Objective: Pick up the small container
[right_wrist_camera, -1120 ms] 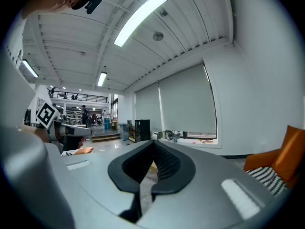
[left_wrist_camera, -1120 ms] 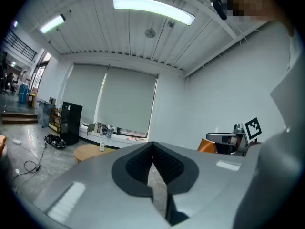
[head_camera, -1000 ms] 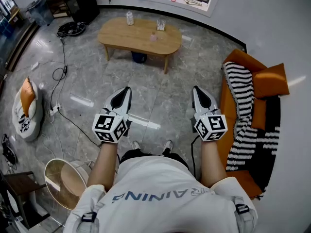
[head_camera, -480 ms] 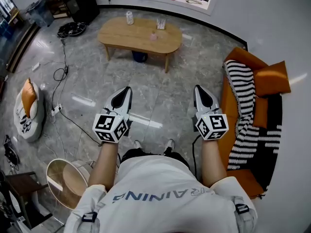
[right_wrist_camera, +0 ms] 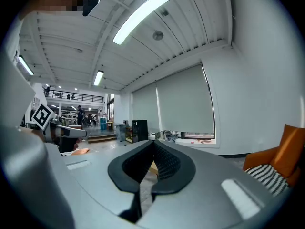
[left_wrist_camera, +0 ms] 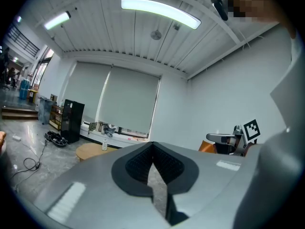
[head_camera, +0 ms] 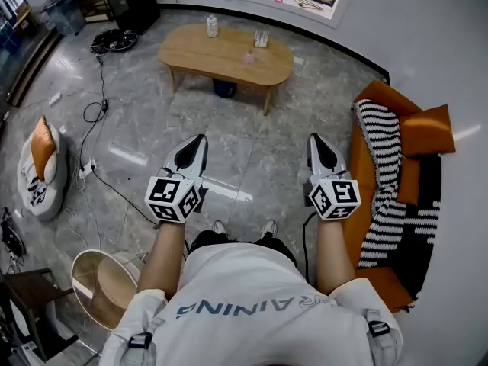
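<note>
The left gripper (head_camera: pixel 200 139) and right gripper (head_camera: pixel 315 137) are both closed on nothing, side by side above the floor. Well ahead, the small container (head_camera: pixel 249 56) stands near the middle of the wooden surface (head_camera: pixel 191 52), visible only in the head view.

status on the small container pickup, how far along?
Done: nothing visible. The small pinkish container, likely the target, sits on the wooden table across the floor. In hand: nothing. The left gripper and right gripper are both shut and empty, held in front of the person. Left: approach the table, open a gripper, grasp, lift.
</note>
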Available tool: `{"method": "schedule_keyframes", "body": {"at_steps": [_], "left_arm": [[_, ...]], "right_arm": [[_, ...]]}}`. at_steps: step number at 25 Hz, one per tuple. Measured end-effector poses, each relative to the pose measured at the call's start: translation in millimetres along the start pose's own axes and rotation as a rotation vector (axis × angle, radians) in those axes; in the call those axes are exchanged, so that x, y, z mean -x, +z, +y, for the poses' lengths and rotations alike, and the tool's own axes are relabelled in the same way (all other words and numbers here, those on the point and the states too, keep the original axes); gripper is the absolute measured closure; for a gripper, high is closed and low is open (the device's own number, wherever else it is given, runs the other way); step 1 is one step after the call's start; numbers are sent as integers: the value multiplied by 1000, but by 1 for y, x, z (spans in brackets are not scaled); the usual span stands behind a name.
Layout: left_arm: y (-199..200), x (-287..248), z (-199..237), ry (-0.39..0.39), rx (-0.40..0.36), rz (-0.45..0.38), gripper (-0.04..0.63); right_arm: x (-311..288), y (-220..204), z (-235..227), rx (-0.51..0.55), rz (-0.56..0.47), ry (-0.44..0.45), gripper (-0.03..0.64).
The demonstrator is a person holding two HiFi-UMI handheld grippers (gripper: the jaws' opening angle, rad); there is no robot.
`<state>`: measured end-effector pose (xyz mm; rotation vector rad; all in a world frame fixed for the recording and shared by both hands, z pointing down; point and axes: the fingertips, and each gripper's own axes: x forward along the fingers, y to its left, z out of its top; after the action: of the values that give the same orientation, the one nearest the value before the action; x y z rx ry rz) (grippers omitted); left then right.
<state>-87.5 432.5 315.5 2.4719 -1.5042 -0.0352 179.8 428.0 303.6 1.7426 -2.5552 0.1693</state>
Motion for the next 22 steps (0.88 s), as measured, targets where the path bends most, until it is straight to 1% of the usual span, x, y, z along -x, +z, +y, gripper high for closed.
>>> {"method": "schedule_keyframes", "body": {"at_steps": [4,7,9,12,16,22], "left_arm": [[-3,9,33,-6,15,6,594],[2,5,56,1,33,0,594],[2,3,64,-6,44,4,594],[-2,-3,69,-16,47,19,594],[-6,-18,77,-10,46,28,594],[1,-46,104,35,32,42,594]], "right_arm": [[-16,-1,38,-20,-12,9,604],[-32,-6,55,-17,2,16,604],[-39,-8,60,2,21,17,604],[-48,-6,58,12,33,12,604],[-70,-12,49,15,49,29,604],[-120,-14,42,-2,54,81,604]]}}
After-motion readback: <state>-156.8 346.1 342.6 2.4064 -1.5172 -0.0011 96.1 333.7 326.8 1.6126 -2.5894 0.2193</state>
